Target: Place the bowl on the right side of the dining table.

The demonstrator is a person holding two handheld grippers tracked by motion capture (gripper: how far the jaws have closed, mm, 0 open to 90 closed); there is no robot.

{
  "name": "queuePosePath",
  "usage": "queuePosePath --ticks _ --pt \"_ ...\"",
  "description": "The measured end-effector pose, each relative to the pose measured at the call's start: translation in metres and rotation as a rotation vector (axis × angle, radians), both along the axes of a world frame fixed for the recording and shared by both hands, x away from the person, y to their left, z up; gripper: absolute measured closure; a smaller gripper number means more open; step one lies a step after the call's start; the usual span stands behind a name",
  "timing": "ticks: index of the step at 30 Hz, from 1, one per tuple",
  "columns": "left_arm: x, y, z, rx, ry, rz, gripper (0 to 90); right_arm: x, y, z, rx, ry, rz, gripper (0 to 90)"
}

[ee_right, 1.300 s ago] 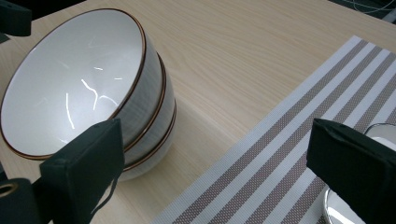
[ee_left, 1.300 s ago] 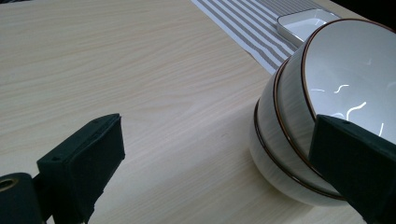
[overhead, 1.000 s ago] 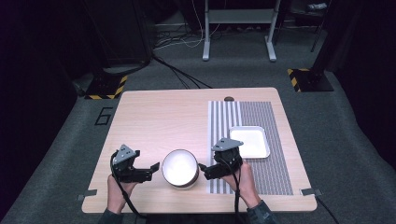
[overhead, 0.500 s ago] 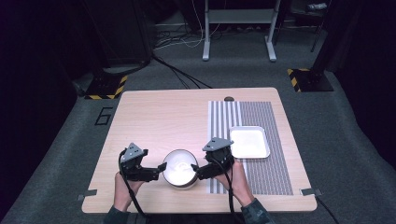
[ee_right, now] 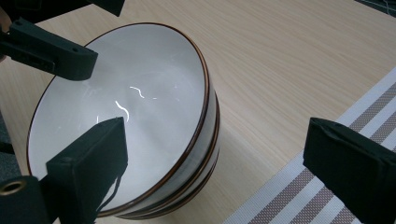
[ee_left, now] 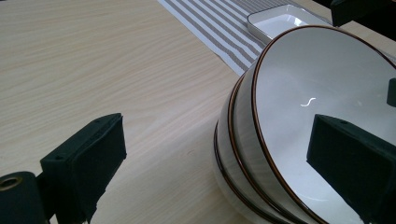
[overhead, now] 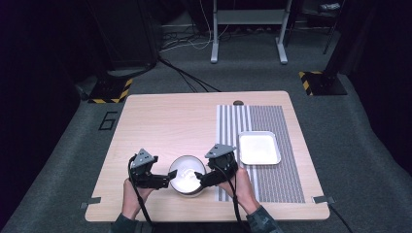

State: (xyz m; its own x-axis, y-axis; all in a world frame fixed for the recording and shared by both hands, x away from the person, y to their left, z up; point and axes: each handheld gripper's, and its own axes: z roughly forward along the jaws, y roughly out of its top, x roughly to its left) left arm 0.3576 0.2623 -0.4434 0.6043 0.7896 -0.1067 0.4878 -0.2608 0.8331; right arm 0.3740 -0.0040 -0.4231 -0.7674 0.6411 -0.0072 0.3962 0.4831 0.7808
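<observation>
Both grippers, left [overhead: 163, 180] and right [overhead: 204, 178], gape astride the bowl stack [overhead: 186, 175] rim near the table's front edge [overhead: 204, 217]; next: pinch top bowl, lift.

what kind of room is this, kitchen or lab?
Likely a lab or recording studio, not a kitchen: a pale wooden table on grey carpet, yellow-black hazard-taped stand bases, loose floor cables, and a dark backdrop.

On the wooden table [overhead: 160, 121], the left tool [overhead: 165, 180] and right tool [overhead: 201, 178] flank a white bowl [overhead: 186, 175].
</observation>
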Motion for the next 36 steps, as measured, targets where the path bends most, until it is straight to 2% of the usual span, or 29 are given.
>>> queuePosePath --ticks 9,13,18,19,22,25,28,29,32,36 --pt "0.003 -0.007 -0.005 0.007 0.015 -0.018 4.3 0.003 0.010 -0.007 -0.016 0.014 0.017 6.7" --pt "0.004 -0.013 -0.010 0.010 0.023 -0.029 5.4 0.004 0.014 -0.010 -0.017 0.015 0.022 12.3" --pt "0.005 -0.015 -0.013 0.014 0.032 -0.039 7.7 0.006 0.015 -0.015 -0.018 0.022 0.018 14.8" --pt "0.005 -0.015 -0.014 0.016 0.035 -0.046 8.9 0.007 0.015 -0.017 -0.014 0.028 0.017 20.6" --pt "0.005 -0.016 -0.015 0.015 0.038 -0.048 11.8 0.007 0.015 -0.019 -0.008 0.037 0.021 23.8" --pt "0.006 -0.018 -0.019 0.031 0.043 -0.061 14.5 0.008 0.017 -0.023 -0.018 0.045 0.032 35.6" --pt "0.005 -0.020 -0.021 0.043 0.042 -0.063 16.0 0.008 0.017 -0.026 -0.017 0.060 0.031 39.2" --pt "0.005 -0.020 -0.023 0.039 0.043 -0.071 17.4 0.008 0.017 -0.028 -0.023 0.055 0.032 42.9" --pt "0.003 -0.020 -0.023 0.032 0.036 -0.073 19.7 0.008 0.018 -0.029 -0.021 0.063 0.035 45.0" --pt "0.001 -0.022 -0.022 0.037 0.028 -0.082 26.9 0.007 0.023 -0.031 -0.049 0.048 0.025 48.4"
